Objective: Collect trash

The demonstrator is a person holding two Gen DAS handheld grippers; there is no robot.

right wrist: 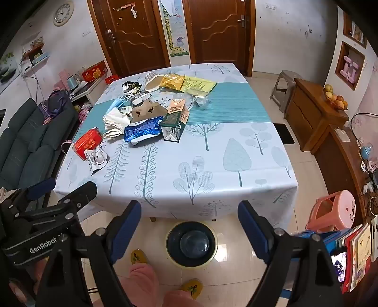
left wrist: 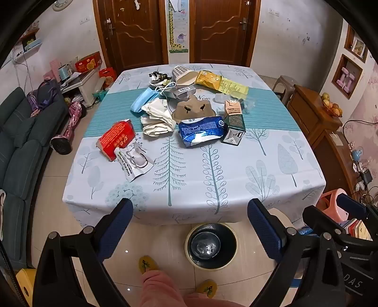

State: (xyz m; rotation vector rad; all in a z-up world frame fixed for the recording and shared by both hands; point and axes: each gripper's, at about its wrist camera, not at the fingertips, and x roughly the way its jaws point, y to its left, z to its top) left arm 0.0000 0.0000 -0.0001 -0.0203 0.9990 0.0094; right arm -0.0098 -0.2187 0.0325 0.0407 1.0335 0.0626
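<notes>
Trash [left wrist: 189, 111] all on tabletop [left wrist: 236, 165]; bin [left wrist: 211, 245] looks empty.
Nothing collected yet; both hand-held grippers [left wrist: 190, 226] [right wrist: 189, 226] spread apart, holding nothing.

A lived-in home's main room: a dark sofa [left wrist: 21, 146] along one wall, two panelled wooden doors [left wrist: 222, 30] with a giraffe height chart [left wrist: 178, 28] between them, a wall clock [right wrist: 63, 13], a wooden sideboard [right wrist: 316, 113] bearing a fruit bowl [right wrist: 336, 100], and a tree-patterned cloth over the worktop [left wrist: 236, 170].
</notes>
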